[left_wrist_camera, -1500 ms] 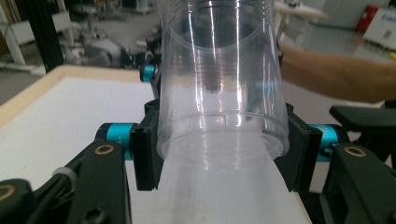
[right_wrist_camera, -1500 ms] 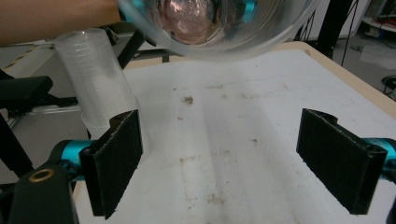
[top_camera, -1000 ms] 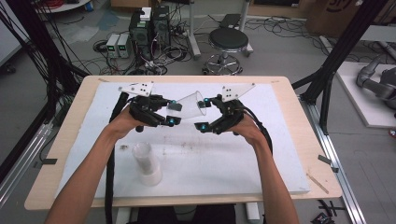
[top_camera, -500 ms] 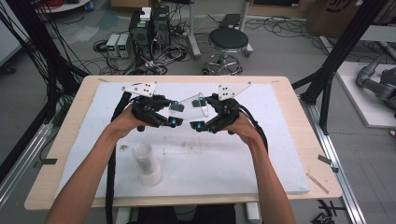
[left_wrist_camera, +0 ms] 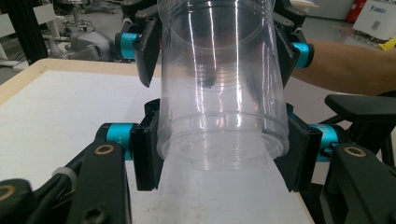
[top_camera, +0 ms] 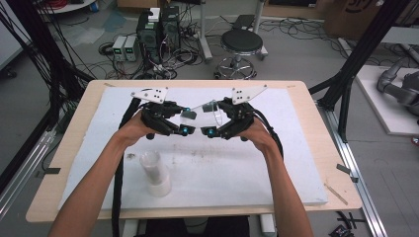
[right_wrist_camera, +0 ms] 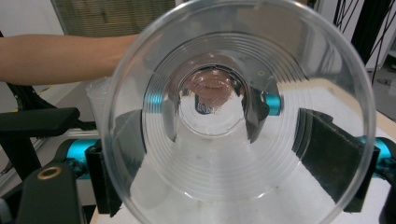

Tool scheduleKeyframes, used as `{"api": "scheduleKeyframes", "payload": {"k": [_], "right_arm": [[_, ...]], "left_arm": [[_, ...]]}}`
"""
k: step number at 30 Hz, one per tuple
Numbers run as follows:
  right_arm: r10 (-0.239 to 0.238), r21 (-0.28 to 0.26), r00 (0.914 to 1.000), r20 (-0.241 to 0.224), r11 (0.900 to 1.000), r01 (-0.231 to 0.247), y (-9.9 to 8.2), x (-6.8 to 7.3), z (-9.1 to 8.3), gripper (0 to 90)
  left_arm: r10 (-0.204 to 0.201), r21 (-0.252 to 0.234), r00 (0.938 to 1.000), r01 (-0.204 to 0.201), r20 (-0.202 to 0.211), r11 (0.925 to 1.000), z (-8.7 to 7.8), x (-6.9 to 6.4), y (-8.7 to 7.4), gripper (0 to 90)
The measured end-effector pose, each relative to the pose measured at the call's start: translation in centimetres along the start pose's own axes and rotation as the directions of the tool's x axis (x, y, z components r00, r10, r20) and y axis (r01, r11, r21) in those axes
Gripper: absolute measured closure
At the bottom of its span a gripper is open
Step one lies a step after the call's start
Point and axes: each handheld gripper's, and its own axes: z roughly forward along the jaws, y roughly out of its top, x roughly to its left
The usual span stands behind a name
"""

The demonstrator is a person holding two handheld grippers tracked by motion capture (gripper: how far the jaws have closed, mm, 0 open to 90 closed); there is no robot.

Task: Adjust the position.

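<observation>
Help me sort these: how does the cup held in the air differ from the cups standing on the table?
The held cup lies sideways in the air; the standing cups sit upright on the table. The held cup is single and glass-clear; the standing cups look stacked and milky. Both look plastic.

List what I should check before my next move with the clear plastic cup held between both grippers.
1. Left gripper clamped on the clear plastic cup's base end: ok.
2. Right gripper, jaws just been closing, pads touching the rim end: ok.
3. Cup held off the white table board: ok.
4. Upright stack of translucent cups stands apart from both hands: ok.
5. Second cup nested inside: cannot tell.
</observation>
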Motion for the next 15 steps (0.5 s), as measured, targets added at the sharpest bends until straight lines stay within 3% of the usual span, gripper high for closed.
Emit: {"api": "scheduleKeyframes", "payload": {"k": [15], "right_arm": [[-0.002,-0.04,1.0,-0.007,0.9992,0.002,0.24,0.02,-0.33,19.7]], "left_arm": [[0.005,-0.013,1.0,-0.005,0.0,0.9999,0.0,-0.01,0.04,42.1]]}}
